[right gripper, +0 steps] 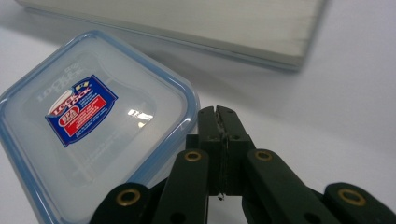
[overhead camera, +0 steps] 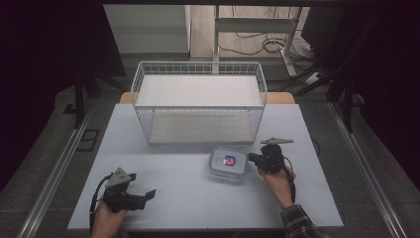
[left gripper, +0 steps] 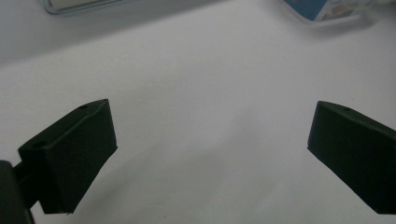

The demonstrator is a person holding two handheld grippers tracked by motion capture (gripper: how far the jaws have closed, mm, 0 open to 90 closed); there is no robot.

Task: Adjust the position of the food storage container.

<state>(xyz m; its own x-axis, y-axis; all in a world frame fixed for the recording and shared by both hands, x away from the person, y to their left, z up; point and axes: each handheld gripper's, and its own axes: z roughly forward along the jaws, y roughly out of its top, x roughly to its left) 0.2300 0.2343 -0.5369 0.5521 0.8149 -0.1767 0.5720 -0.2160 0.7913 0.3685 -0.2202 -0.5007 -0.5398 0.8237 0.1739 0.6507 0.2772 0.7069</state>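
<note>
Holding a tool in each hand, we sit at the near edge of the pale worktop (overhead camera: 198,198), and we place everything by the plastic container (overhead camera: 228,163) with the blue-rimmed lid.

Nearest to us, well to the left of the container and closer to the worktop's front edge, our left tool (overhead camera: 146,195) hovers low with its two black jaws spread wide; in the left gripper view they stand far apart over bare worktop, gripping nothing. Our left hand (overhead camera: 106,218) wraps its handle, a cable looping beside it.

Just right of the container, our right tool (overhead camera: 252,158) points at its right side, tips at the lid's rim. In the right gripper view its jaws are pressed together with nothing between them, beside the container's corner; we cannot tell whether they touch it. Our right hand (overhead camera: 277,176), in a plaid sleeve (overhead camera: 298,223), holds it.

The container lies flat, lid on, a red and blue label (right gripper: 81,111) at its centre.

Beyond the container stands a white wire basket (overhead camera: 199,101) with a pale board (right gripper: 196,23) on its floor.
</note>
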